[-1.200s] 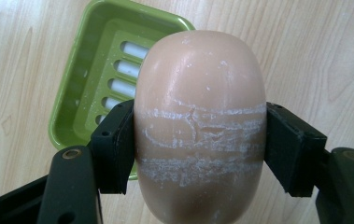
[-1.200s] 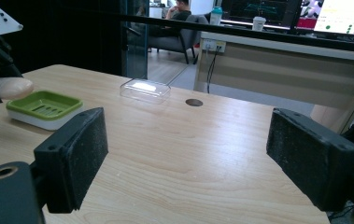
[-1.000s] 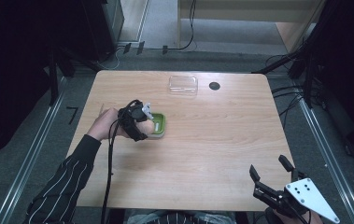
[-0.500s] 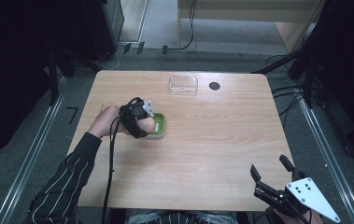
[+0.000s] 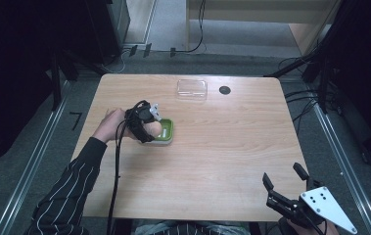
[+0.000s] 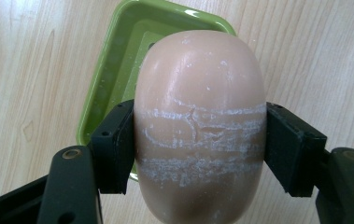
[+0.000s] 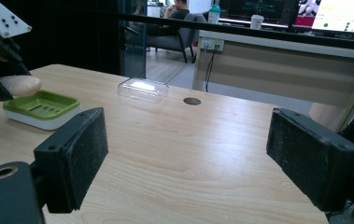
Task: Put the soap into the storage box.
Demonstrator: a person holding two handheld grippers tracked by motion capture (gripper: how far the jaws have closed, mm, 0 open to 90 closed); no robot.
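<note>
Nearest to us, at about five o'clock on the table [image 5: 212, 161], our right gripper [image 5: 287, 182] waits at the near edge with its jaws spread wide and nothing between them; in the right gripper view the two black pads frame bare wood.

Farther in, at about nine o'clock, our left gripper [image 5: 154, 128] is clamped on a pale, rounded bar of soap [image 6: 199, 126]. The left gripper view shows the jaws pressing its two sides, with white scuffed streaks across its top. The soap hangs over the near edge of the green soap dish [image 6: 118, 79], and from the right gripper view it seems to sit just above the ribbed tray, not yet resting in it. We judge the step in hand to be setting the soap into the dish.

The next move, as we read it, calls for carrying the soap a little farther over the tray's middle, lowering it level until it seats, then easing the jaws apart.

Farthest off, near twelve o'clock, a clear plastic lid [image 5: 192, 89] lies beside a dark round hole [image 5: 224, 90]; it may cover the dish afterwards.
</note>
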